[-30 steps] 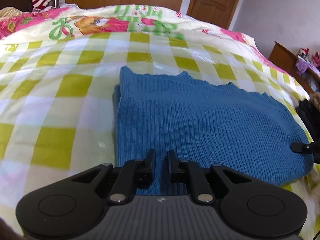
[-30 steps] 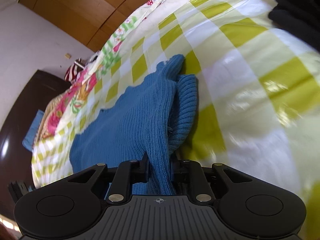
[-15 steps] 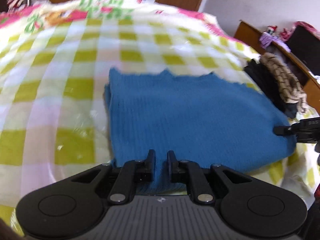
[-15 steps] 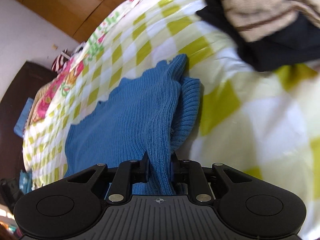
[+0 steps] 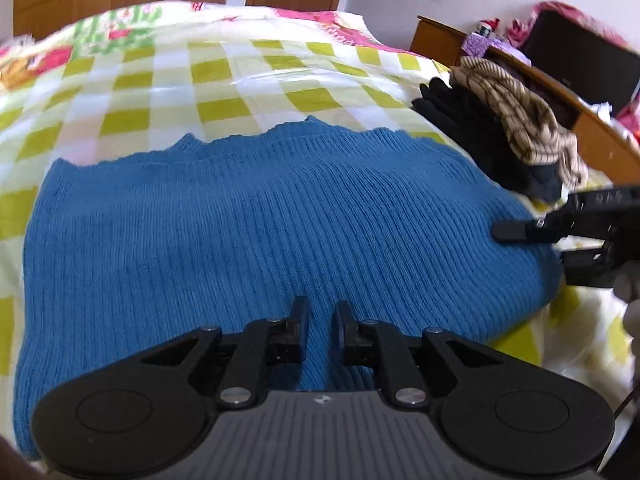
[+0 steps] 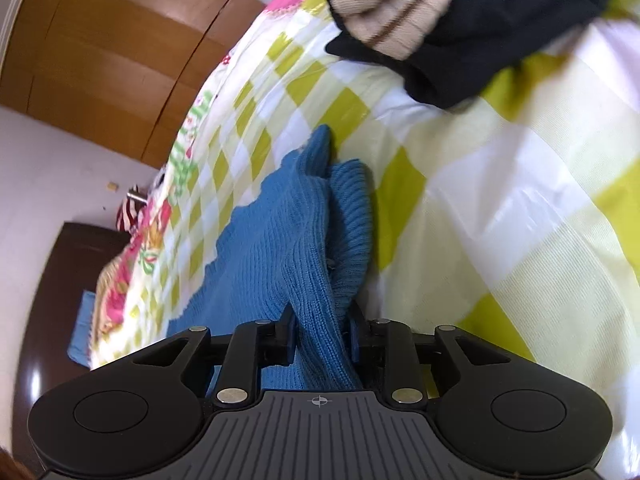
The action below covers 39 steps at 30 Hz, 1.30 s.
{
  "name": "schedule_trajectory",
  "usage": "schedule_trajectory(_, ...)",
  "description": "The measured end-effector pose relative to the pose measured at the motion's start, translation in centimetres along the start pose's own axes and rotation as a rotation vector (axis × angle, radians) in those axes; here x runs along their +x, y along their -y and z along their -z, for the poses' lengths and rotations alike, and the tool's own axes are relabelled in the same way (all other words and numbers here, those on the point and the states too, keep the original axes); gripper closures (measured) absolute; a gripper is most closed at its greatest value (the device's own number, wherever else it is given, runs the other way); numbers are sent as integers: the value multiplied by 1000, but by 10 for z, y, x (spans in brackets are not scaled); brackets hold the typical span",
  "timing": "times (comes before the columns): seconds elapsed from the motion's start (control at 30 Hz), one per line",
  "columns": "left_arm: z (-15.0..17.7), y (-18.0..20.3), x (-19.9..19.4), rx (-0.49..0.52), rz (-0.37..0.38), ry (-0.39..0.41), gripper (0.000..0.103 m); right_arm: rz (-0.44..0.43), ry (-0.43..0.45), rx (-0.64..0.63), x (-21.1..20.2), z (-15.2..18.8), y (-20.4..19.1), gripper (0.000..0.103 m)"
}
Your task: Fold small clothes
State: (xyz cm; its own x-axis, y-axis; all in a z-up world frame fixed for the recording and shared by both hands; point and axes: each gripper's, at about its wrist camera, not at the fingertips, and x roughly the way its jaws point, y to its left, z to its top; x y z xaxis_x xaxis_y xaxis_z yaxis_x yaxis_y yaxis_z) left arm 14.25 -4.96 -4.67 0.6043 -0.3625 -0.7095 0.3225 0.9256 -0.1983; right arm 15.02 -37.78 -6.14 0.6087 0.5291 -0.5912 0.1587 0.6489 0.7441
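Blue ribbed knit sweater (image 5: 280, 232) lies spread flat on the bed, over the yellow-green and white checked bedspread (image 5: 224, 80), its scalloped hem running along the far side and its bulk reaching toward the bed's right edge. Left gripper (image 5: 321, 322) sits low over the sweater's near edge, fingers (image 5: 301, 320) drawn close with only a narrow gap, and a strip of blue knit runs up between them; whether the pads actually pinch it, I cannot tell. Over on the right, the right gripper (image 6: 322, 334) has a thick fold of the same sweater bunched between its fingers (image 6: 288, 332), and those fingers have just been opening, the fabric filling the gap and touching both inner faces. From the left wrist view, that right gripper shows at the sweater's right end, one finger lying on the knit. Just beyond it, near the bed's right edge, a heap of black clothing (image 5: 468, 120) carries a tan brown-striped knit garment (image 5: 516, 120) on top. Wooden wardrobe doors (image 6: 104, 48) stand behind the bed's far end.
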Motion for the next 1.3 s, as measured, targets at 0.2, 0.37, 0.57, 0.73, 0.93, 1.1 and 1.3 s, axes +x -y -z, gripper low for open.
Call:
schedule_trajectory(0.2, -3, -4, -9, -89, -3, -6, 74, 36, 29, -10, -7, 2, -3, 73)
schedule_trajectory(0.37, -3, 5, -8, -64, -37, -9, 74, 46, 25, -54, 0, 0, -4, 73)
schedule_trajectory(0.57, -2, 5, -8, -59, -30, 13, 74, 28, 67, 20, 0, 4, 4, 73)
schedule_trajectory(0.73, 4, 2, -2, -29, -2, 28, 73, 47, 123, -14, -9, 5, 4, 74)
schedule_trajectory(0.93, 8, -12, -4, -112, 64, 41, 73, 146, 148, -193, 2, -10, -20, 64)
schedule_trajectory(1.1, 7, -12, -4, -119, 70, 38, 73, 110, 77, -201, 19, -22, -16, 64)
schedule_trajectory(1.3, 0, -5, -3, -89, 45, 22, 72, -41, 21, -96, 10, -27, 10, 66)
